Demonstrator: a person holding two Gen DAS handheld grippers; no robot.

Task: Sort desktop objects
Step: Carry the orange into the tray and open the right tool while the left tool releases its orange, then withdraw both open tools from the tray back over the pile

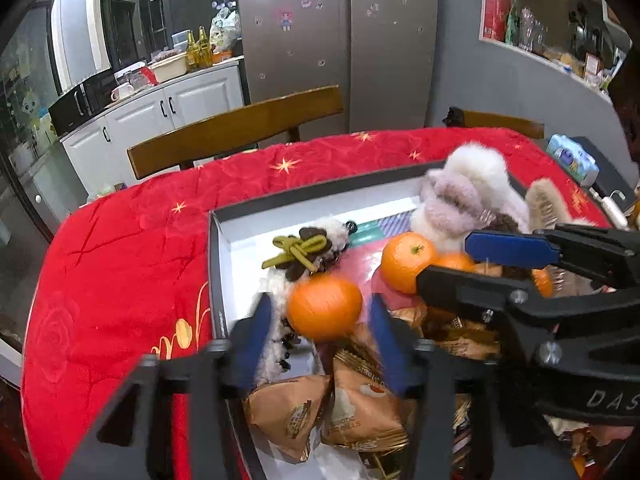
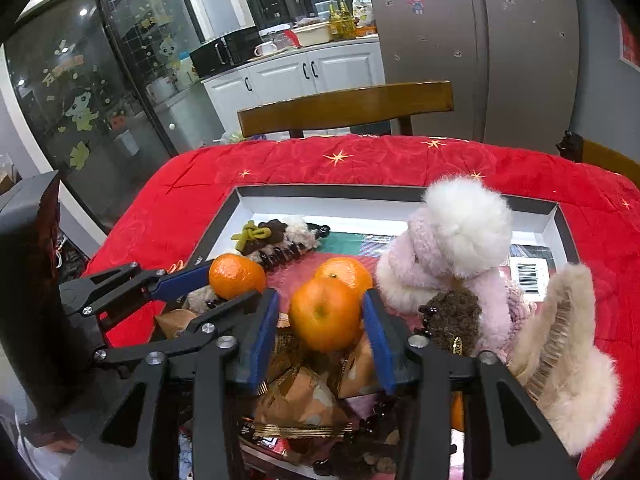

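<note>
i have the left gripper (image 1: 320,316) over the near left corner of the tray (image 1: 216,264), its blue fingers (image 1: 256,336) spread with a gap on both sides of a tangerine (image 1: 325,307), so nothing is clamped there; that fruit looks blurred and sits against a fluffy cream hair clip (image 1: 276,320). the right gripper (image 2: 322,320) straddles a second tangerine (image 2: 325,312) at the middle of its view, and its blue fingers (image 2: 260,332) stand just beside the peel; i cannot tell whether they touch it. a third tangerine (image 2: 346,274) lies just behind it at about 1 o'clock. below both grippers, at 6 o'clock, is a heap of tan snack packets (image 1: 360,412). at 11 o'clock in the tray lies a clip with an olive bow (image 2: 256,234). at 2 o'clock stands a pink and white plush toy (image 2: 460,248), and at 4 o'clock a beige furry comb clip (image 2: 568,340) leans on the tray's right edge. the tray rests on the table, which is draped in a red quilt (image 2: 360,160) with gold stars.
</note>
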